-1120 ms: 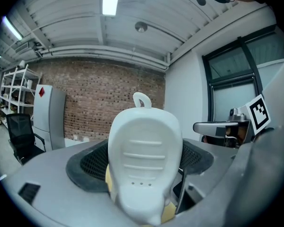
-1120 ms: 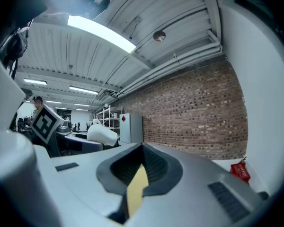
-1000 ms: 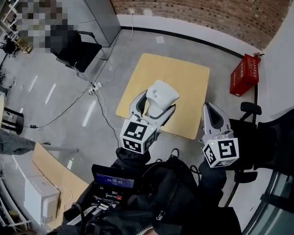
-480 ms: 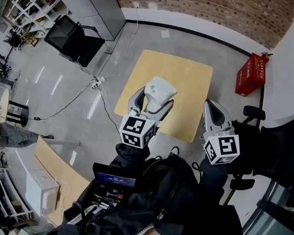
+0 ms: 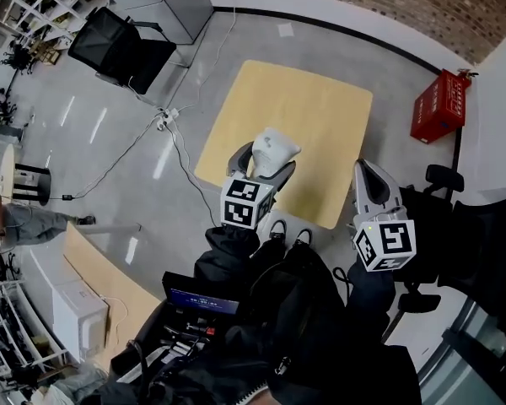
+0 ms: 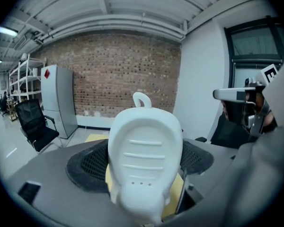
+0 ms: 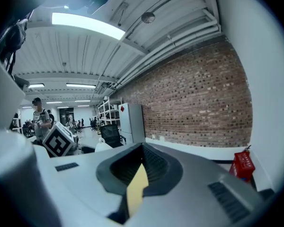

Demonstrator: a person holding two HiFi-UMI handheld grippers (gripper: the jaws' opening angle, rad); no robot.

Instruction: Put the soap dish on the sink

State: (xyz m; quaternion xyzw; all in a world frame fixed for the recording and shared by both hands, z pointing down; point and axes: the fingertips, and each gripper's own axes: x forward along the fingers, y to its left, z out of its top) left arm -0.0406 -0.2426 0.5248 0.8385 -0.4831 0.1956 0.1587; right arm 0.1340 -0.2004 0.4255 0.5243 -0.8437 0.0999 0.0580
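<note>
A white soap dish (image 5: 274, 148) with ribs and a small hanging loop sits upright between the jaws of my left gripper (image 5: 265, 162), which is shut on it above the near edge of a yellow table (image 5: 312, 99). In the left gripper view the soap dish (image 6: 144, 145) fills the middle, and the left gripper (image 6: 143, 163) has its black pads on either side of it. My right gripper (image 5: 369, 182) hangs at the table's right near corner, shut and empty. In its own view the right gripper (image 7: 138, 176) shows only a thin yellow slit between its pads. No sink is in view.
A red crate (image 5: 439, 106) stands on the floor right of the table. A black chair (image 5: 118, 49) and a grey cabinet are at the far left, with a cable and power strip (image 5: 164, 121) on the floor. Dark office chairs (image 5: 464, 234) crowd the right side. A person (image 5: 17, 224) is at the left edge.
The left gripper with the soap dish has come nearer to the table's near edge. The view has shifted, so the table sits closer. Both grippers keep the same state.
</note>
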